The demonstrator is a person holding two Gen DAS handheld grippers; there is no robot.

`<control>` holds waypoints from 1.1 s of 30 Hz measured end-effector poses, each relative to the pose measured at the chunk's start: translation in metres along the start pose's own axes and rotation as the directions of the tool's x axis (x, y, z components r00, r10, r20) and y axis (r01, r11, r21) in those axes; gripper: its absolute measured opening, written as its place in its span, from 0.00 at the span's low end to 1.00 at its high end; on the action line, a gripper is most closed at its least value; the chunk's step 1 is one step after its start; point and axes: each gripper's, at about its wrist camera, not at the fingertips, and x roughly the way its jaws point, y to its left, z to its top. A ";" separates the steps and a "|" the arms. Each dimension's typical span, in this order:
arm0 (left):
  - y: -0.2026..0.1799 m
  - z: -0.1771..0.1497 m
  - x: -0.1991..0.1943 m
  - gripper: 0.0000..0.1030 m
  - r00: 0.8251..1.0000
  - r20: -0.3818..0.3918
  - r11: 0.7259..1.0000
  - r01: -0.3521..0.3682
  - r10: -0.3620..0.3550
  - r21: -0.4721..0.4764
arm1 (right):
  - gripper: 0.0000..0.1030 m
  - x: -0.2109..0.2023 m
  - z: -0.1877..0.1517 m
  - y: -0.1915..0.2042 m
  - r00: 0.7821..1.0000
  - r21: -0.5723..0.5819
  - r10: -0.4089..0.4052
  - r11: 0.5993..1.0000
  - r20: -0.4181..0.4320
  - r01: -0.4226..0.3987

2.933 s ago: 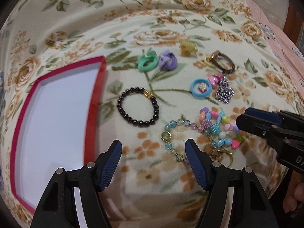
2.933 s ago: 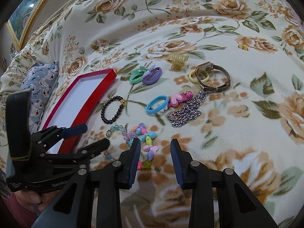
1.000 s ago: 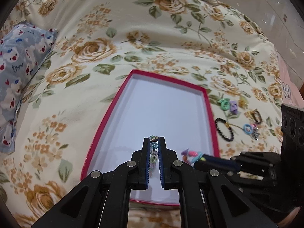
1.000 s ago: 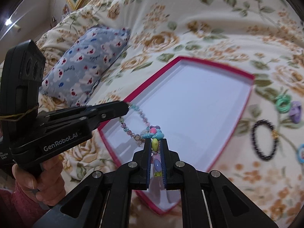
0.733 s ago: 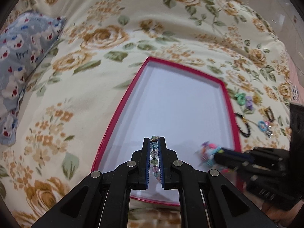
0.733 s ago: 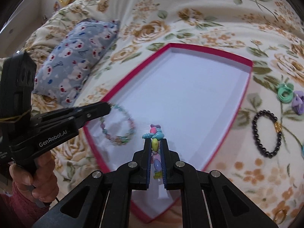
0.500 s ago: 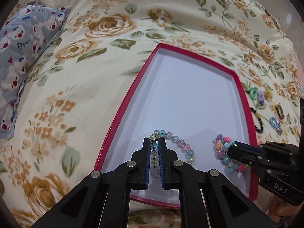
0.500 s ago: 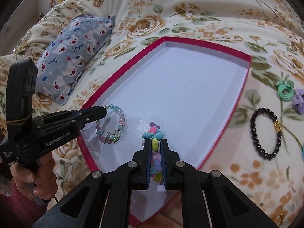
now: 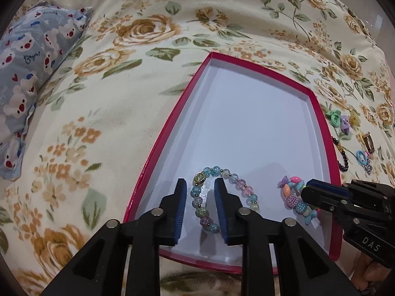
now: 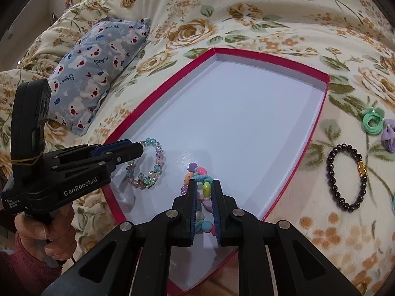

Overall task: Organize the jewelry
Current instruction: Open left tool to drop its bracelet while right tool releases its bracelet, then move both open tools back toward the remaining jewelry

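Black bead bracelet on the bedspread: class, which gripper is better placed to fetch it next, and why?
Probably the right gripper: the black bead bracelet lies beyond the red box rim on its side. The left gripper works at the box's opposite side. Both jaws are opening.

Even, soft indoor light from above, both views well exposed. White floor of the red tray (image 9: 318, 113) reads slightly bluish; small specular hotspot on it just past the beads (image 10: 184, 159). Shadows are faint: a soft one under the left gripper (image 9: 200, 185) tips, another on the tray floor below it in the right wrist view. Heavy fisheye: black vignette in all corners, bedspread (image 9: 153, 29) bows at the edges. Centre is sharp; mild softness toward the rim, e.g. the pillow (image 10: 98, 56) and far trinkets. No motion blur.
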 end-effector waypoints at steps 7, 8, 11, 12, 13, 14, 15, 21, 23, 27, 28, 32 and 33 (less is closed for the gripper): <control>-0.002 -0.006 -0.020 0.45 0.999 0.037 1.000 -0.008 0.008 -0.008 | 0.32 -0.032 -0.005 -0.010 0.998 0.049 0.012 0.999 0.068 -0.015; -0.002 -0.007 -0.023 0.48 0.999 0.040 1.000 -0.007 0.007 -0.011 | 0.32 -0.037 -0.006 -0.012 0.997 0.056 0.010 0.998 0.078 -0.014; -0.004 -0.010 -0.034 0.53 0.998 0.058 1.000 -0.001 0.002 -0.018 | 0.38 -0.055 -0.011 -0.020 0.993 0.082 -0.003 0.997 0.115 -0.007; -0.006 -0.011 -0.038 0.54 0.998 0.063 1.000 0.004 -0.002 -0.021 | 0.38 -0.061 -0.012 -0.022 0.992 0.089 -0.010 0.996 0.126 -0.001; -0.007 -0.012 -0.041 0.54 0.998 0.067 1.000 0.010 -0.008 -0.023 | 0.38 -0.069 -0.016 -0.027 0.990 0.102 -0.019 0.995 0.142 0.004; -0.008 -0.012 -0.043 0.55 0.997 0.071 1.000 0.015 -0.014 -0.025 | 0.39 -0.075 -0.018 -0.031 0.988 0.115 -0.027 0.993 0.151 0.009; -0.009 -0.013 -0.046 0.55 0.997 0.076 0.999 0.023 -0.020 -0.029 | 0.40 -0.081 -0.020 -0.034 0.987 0.125 -0.036 0.992 0.160 0.015; -0.022 -0.017 -0.055 0.56 0.995 0.080 0.997 0.070 -0.068 -0.027 | 0.42 -0.112 -0.034 -0.060 0.974 0.187 -0.096 0.981 0.205 0.057; -0.027 -0.016 -0.056 0.56 0.994 0.075 0.997 0.080 -0.079 -0.017 | 0.42 -0.120 -0.040 -0.068 0.970 0.205 -0.117 0.976 0.215 0.072; -0.045 -0.015 -0.058 0.56 0.993 0.069 0.995 0.100 -0.101 0.023 | 0.42 -0.134 -0.050 -0.084 0.962 0.246 -0.156 0.964 0.224 0.099; -0.050 -0.014 -0.059 0.56 0.992 0.068 0.994 0.104 -0.106 0.032 | 0.42 -0.138 -0.053 -0.088 0.960 0.256 -0.165 0.961 0.226 0.105; -0.066 -0.011 -0.061 0.57 0.990 0.064 0.990 0.122 -0.126 0.066 | 0.42 -0.149 -0.064 -0.105 0.952 0.292 -0.197 0.948 0.233 0.125; -0.071 -0.011 -0.062 0.57 0.989 0.063 0.989 0.126 -0.131 0.075 | 0.42 -0.151 -0.066 -0.108 0.950 0.299 -0.205 0.945 0.234 0.130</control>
